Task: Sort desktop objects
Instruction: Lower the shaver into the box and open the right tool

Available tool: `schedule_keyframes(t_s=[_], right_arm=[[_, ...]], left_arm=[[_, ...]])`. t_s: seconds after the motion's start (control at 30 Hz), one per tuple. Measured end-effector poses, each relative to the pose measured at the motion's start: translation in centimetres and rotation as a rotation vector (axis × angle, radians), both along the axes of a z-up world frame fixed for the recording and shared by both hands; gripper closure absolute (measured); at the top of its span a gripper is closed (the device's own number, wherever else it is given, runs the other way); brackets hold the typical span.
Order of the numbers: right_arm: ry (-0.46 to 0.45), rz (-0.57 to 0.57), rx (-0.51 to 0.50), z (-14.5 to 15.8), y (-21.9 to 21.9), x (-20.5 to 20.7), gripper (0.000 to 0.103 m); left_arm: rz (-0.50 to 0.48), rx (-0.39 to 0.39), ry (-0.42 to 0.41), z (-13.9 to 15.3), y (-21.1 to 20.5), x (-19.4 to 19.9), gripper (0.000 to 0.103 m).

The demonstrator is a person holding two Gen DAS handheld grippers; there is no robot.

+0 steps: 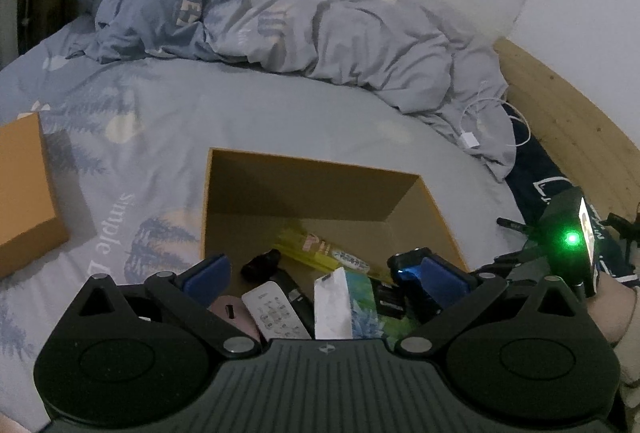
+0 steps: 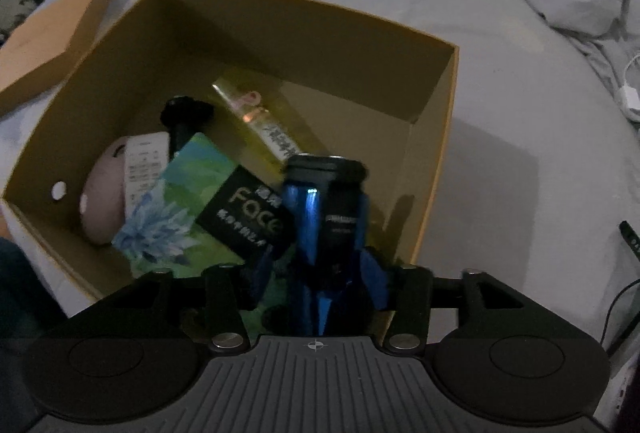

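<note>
An open orange cardboard box (image 1: 312, 173) (image 2: 436, 105) stands on the bed. Inside lie a yellow packet (image 1: 316, 245) (image 2: 264, 121), a black object (image 1: 262, 261) (image 2: 186, 113), a white remote (image 1: 276, 313) (image 2: 140, 161), a pink item (image 2: 100, 205) and a green tissue pack (image 1: 360, 309) (image 2: 192, 201). My left gripper (image 1: 324, 273) is open above the box's near side, empty. My right gripper (image 2: 320, 273) is shut on a blue and black shaver (image 2: 324, 209), held over the box; the shaver also shows in the left wrist view (image 1: 416, 277).
The box's orange lid (image 1: 24, 189) (image 2: 48, 41) lies left of the box on the sheet. A crumpled grey duvet (image 1: 300, 33) is behind. A white charger and cable (image 1: 472, 137) lie at the right, near the wooden bed frame (image 1: 568, 121).
</note>
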State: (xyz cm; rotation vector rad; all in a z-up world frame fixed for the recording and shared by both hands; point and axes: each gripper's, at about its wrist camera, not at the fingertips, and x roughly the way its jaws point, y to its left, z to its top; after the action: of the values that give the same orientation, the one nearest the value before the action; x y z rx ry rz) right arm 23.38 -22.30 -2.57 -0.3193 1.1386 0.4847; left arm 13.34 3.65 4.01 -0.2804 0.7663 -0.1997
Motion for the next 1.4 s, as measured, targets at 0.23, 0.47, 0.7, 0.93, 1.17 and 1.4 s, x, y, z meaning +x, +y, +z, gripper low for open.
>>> schedule_keyframes(t_s=[0.23, 0.47, 0.7, 0.93, 1.17, 1.4], right_arm=[[-0.056, 0.004, 0.034, 2.5, -0.3, -1.7, 0.019], [-0.111, -0.027, 0.12, 5.1, -1.7, -4.1, 0.008], [-0.175, -0.07, 0.232, 7.8, -3.4, -7.0, 0.0], [-0.229, -0.107, 0.313, 9.1, -4.9, -10.0, 0.0], [-0.29, -0.168, 0.363, 8.8, -6.1, -12.9, 0.0], [-0.34, -0.235, 0.359, 7.5, -7.1, -15.0, 0.0]], left_arm=[[-0.005, 0.013, -0.026, 1.1, -0.5, -1.0, 0.0], [-0.012, 0.035, -0.053, 2.0, -1.3, -2.0, 0.0], [-0.024, 0.07, -0.077, 2.5, -2.2, -3.1, 0.0], [-0.017, 0.09, -0.096, 2.6, -2.4, -4.1, 0.0], [-0.006, 0.113, -0.124, 2.0, -2.4, -5.4, 0.0], [-0.001, 0.12, -0.13, 0.8, -2.2, -6.6, 0.0]])
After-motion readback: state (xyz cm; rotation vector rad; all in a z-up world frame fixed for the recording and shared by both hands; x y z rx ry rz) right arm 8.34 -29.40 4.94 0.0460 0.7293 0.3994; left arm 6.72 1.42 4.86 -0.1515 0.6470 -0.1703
